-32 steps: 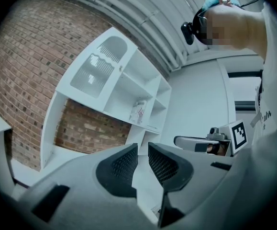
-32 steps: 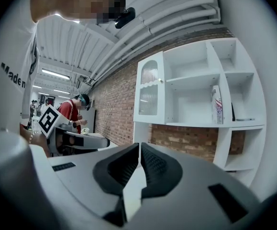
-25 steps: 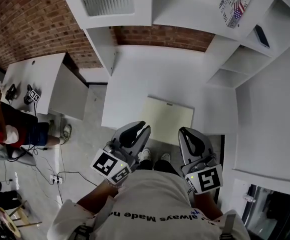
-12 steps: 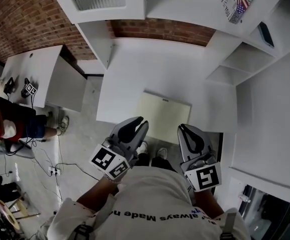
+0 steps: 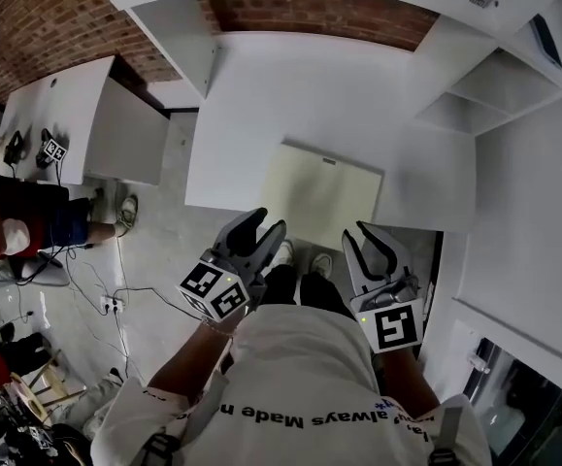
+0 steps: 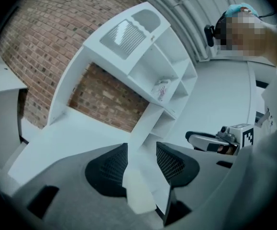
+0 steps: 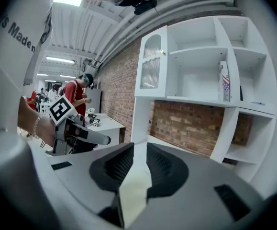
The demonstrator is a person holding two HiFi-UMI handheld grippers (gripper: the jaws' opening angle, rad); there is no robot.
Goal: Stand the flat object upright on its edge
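Left tool (image 5: 269, 223), right tool (image 5: 360, 233): jaws newly parted, empty; board (image 5: 321, 192) flat, long axis crosswise.

Pale-yellow board (image 5: 321, 194), white table (image 5: 290, 85)

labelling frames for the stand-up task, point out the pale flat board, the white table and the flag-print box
pale flat board (image 5: 324, 194), head view, middle of its top face
white table (image 5: 290, 95), head view, bare top beyond the board
flag-print box (image 7: 224, 80), right gripper view, its visible face
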